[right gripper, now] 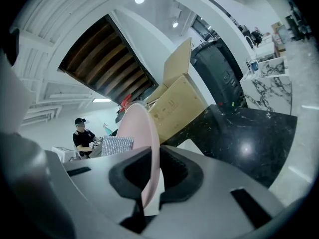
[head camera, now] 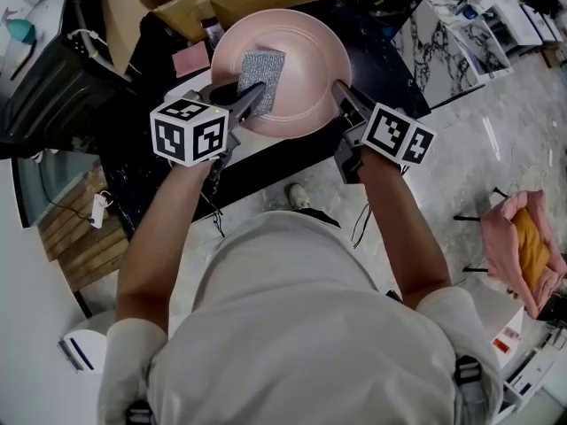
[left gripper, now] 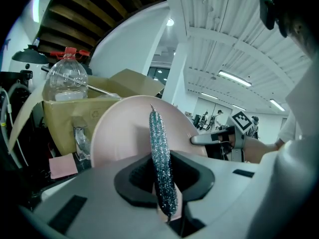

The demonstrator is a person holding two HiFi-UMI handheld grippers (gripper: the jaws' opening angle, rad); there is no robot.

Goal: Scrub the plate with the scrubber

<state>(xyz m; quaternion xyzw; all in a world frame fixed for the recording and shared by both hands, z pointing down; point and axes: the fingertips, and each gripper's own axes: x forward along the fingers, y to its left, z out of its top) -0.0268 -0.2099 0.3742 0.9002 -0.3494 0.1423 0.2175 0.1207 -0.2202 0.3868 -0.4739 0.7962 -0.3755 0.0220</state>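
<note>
1. Seen from above in the head view, a person in a pale shirt holds a round pink plate [head camera: 306,65] over a black marbled countertop [head camera: 390,69]. A flat, silver, glittery scrubber [head camera: 263,76] lies against the plate's inner face.
2. The left gripper [head camera: 248,98] is clamped on the scrubber's near edge. Its own view shows the pad edge-on, pinched upright between the jaws [left gripper: 164,183], with the plate [left gripper: 119,133] just behind.
3. The right gripper [head camera: 341,93] bites the plate's right rim. The right gripper view shows the thin pink edge [right gripper: 145,133] caught tight between its jaws [right gripper: 144,178], and the scrubber [right gripper: 117,146] beyond.
4. Only the left gripper view looks into the open brown cardboard box [left gripper: 65,121] behind the plate, where a clear plastic bottle with a red cap [left gripper: 66,78] stands upright.
5. The right gripper view shows the same box [right gripper: 179,106] side-on, flaps raised, resting on the countertop [right gripper: 249,133].
</note>
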